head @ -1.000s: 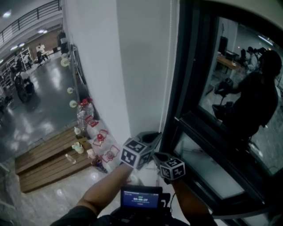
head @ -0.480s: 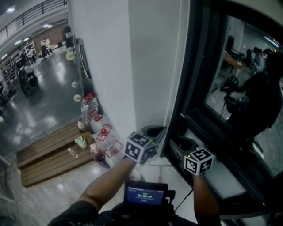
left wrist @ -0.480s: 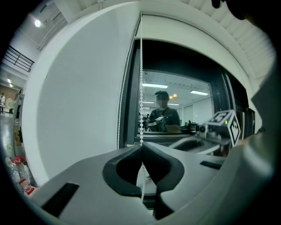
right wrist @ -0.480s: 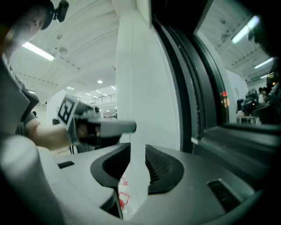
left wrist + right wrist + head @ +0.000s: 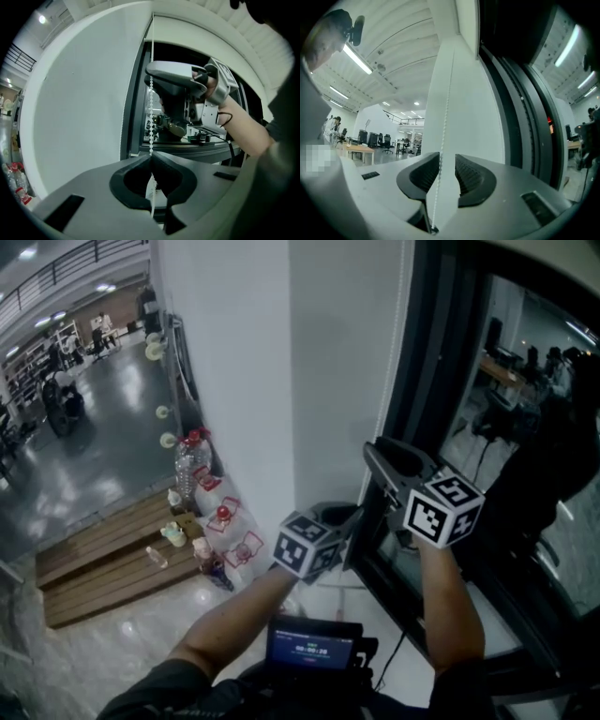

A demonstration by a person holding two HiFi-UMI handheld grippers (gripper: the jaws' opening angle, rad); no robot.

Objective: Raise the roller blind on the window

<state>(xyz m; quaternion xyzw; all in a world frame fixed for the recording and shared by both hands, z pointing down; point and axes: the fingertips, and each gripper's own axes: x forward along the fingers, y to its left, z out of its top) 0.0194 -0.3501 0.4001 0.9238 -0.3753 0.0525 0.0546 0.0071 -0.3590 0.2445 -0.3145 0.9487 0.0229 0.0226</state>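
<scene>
White plastic beads make the bead chain (image 5: 151, 108) that works the roller blind. It hangs straight down at the left edge of the window (image 5: 525, 409), just beside the dark frame and in front of the white wall (image 5: 225, 362). The blind itself is probably the pale band across the top of the opening in the left gripper view, but I cannot say this for sure.

The left gripper (image 5: 151, 157) is low, with its fingers pressed together on the chain, so the strand is tight above it. The right gripper (image 5: 447, 161) is higher on the same strand. Its fingers stand apart, with the chain (image 5: 443, 136) passing between them and touching neither pad.

The step in hand seems to be a hand-over-hand pull. To do it well, the right fingers should close with the beads centred on the ribbed pads before the left lets go. The pull should then go straight down along the chain, not away from the wall.

Counted: one strand in the grip, two grippers, one window and one small screen (image 5: 314, 645) at the person's chest.
</scene>
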